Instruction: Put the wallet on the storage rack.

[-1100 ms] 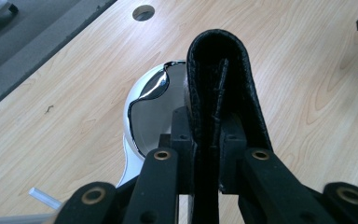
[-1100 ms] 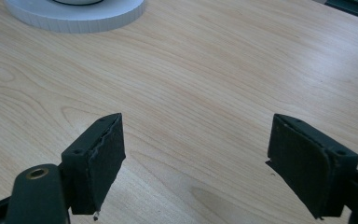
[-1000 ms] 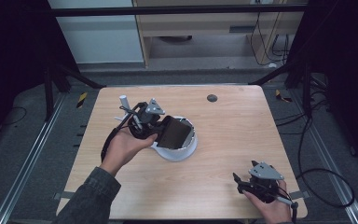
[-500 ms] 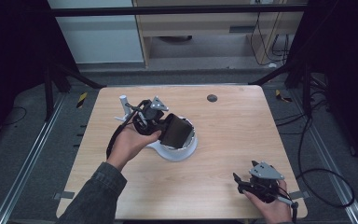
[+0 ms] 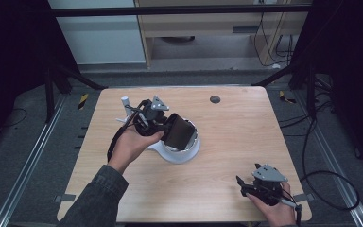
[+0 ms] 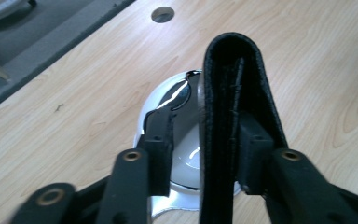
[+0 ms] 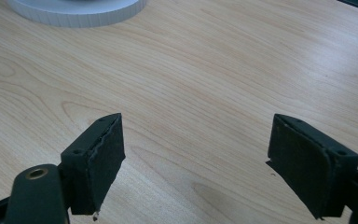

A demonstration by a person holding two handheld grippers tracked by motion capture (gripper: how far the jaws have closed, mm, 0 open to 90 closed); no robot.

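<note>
A black folded wallet (image 5: 179, 131) stands on edge in a white round dish (image 5: 187, 154) near the table's middle. My left gripper (image 5: 169, 126) reaches in from the left with the wallet (image 6: 228, 93) between its jaws. Those jaws have just been opening. In the left gripper view, a gap shows between one pad (image 6: 161, 135) and the wallet, with the glossy dish (image 6: 154, 108) behind it, while the other pad still lies against it. My right gripper (image 5: 242, 186) rests at the table's front right, open with nothing between its pads (image 7: 98, 158).
A dark round hole (image 5: 214, 99) sits in the tabletop at the back. A small white post (image 5: 125, 101) stands behind my left hand. The dish's ribbed rim (image 7: 79, 11) shows far ahead of my right gripper. Bare wood lies between the dish and my right gripper.
The left jaws have spread apart around the wallet, which stays over the dish. The left hand has barely shifted. The right hand and gripper have not moved.
</note>
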